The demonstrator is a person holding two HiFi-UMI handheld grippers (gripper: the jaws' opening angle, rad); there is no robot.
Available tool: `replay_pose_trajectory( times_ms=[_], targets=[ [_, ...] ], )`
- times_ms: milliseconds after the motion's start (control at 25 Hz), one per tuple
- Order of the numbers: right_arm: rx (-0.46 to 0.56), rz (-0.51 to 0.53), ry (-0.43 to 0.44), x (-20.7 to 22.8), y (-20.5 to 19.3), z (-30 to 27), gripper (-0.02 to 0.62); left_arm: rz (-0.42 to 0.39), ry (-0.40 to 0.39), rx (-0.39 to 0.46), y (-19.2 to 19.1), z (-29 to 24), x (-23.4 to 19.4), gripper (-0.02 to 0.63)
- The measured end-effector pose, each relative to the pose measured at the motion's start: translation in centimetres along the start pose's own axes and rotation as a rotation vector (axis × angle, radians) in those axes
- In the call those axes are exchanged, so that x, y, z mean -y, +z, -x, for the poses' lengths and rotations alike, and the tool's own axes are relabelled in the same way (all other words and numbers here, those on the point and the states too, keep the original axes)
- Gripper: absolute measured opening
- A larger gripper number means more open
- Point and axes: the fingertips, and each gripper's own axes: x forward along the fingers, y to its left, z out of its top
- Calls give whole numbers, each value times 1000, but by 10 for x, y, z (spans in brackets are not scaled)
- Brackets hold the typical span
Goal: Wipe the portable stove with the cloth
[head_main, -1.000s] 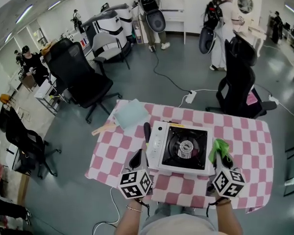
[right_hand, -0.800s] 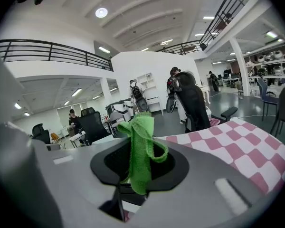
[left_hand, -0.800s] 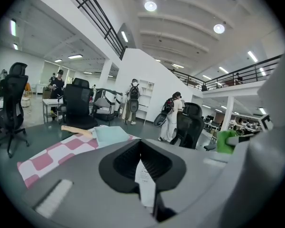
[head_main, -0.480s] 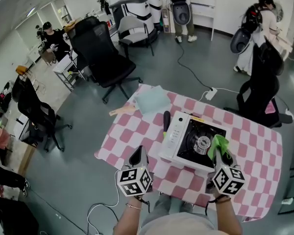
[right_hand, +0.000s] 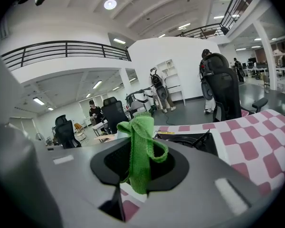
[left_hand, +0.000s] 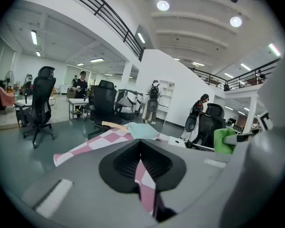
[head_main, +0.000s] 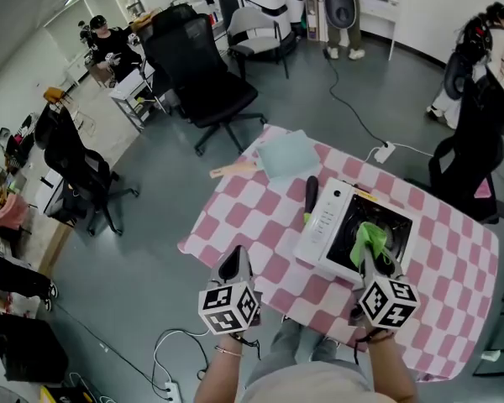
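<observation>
On the pink-and-white checked tablecloth (head_main: 252,217) sits the white portable stove with a black burner top (head_main: 326,222). Above that top, the right gripper (head_main: 371,257) is clamped on a bright green cloth (head_main: 367,238); the left gripper (head_main: 233,265), jaws together and empty, hovers left of the stove

Loads of bare checkered tablecloth (head_main: 244,225) left of the portable stove (head_main: 329,225), just a black-handled tool (head_main: 310,193) right beside it

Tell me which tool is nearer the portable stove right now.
Right. The right tool, shut on the green cloth, is over the near side of the stove. The left tool hangs apart from it, off to its left near the front edge of the tablecloth.
</observation>
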Motion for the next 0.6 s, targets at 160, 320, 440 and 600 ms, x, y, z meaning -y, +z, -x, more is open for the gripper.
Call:
replay_pose_trajectory(
  times_ms=[160,320,440,600],
  targets=[
    [-29,7,19,-17,-12,-10,91,9,11,-13,-6,0,-15,0],
    [-53,12,27,-33,-23,-20,91,11,9,-31,-11,-6,-31,0],
    [-74,11,29,-44,-33,-27,91,10,0,-48,-14,-13,-41,0],
    [-112,-1,32,-58,-51,-35,91,-2,-18,-76,-20,-24,-53,1]
  ],
)
